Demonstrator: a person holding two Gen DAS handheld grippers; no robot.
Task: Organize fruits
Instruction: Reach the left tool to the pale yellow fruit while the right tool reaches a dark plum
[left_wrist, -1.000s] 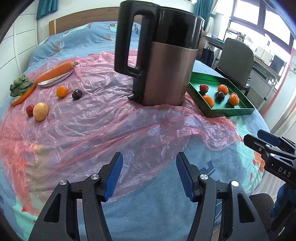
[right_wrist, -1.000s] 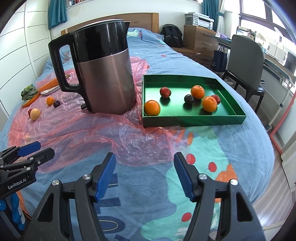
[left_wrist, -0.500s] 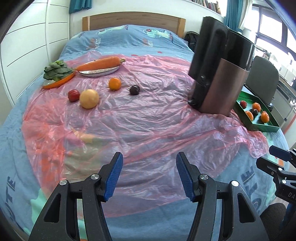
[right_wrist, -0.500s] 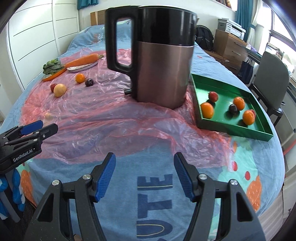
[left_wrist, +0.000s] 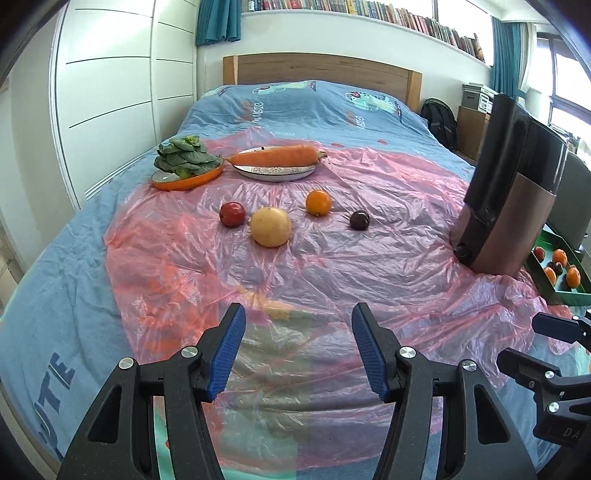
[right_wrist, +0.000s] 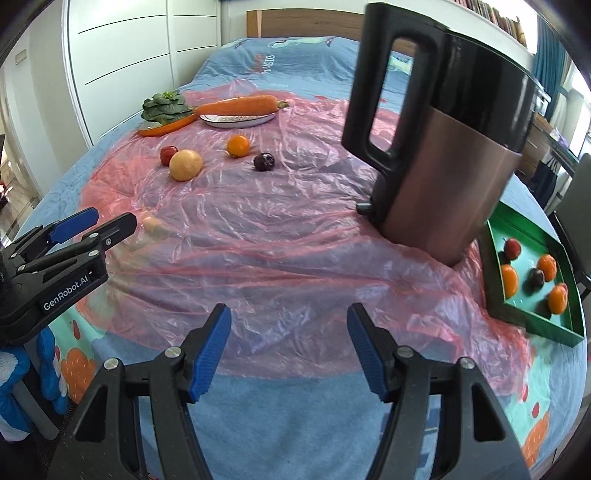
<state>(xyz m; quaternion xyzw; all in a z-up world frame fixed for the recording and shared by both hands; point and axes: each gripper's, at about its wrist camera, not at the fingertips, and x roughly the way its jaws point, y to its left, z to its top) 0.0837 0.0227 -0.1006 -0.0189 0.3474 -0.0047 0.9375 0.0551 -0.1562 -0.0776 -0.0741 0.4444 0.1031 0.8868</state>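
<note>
A pink plastic sheet (left_wrist: 332, 258) lies crumpled over a blue bedspread (left_wrist: 74, 280). On the sheet, toward the headboard, four loose fruits sit in a loose row: a red apple (left_wrist: 232, 213), a large yellow fruit (left_wrist: 270, 226) just beside it, a small orange (left_wrist: 318, 202) and a dark plum (left_wrist: 359, 220) set a little apart. Behind them a carrot (left_wrist: 275, 156) rests on a white dish (left_wrist: 277, 172), next to an orange plate (left_wrist: 186, 179) of leafy greens (left_wrist: 183, 157).

A tall black and copper kettle (right_wrist: 443, 147) stands upright on the sheet's right part. Just beyond it a green tray (right_wrist: 532, 321) holds three oranges, a red fruit and a dark one.

The left gripper (left_wrist: 297, 349) hangs over the near part of the sheet, jaws parted, nothing between its blue pads. The right gripper (right_wrist: 288, 349) hangs near the bed's front edge, jaws likewise apart and empty
</note>
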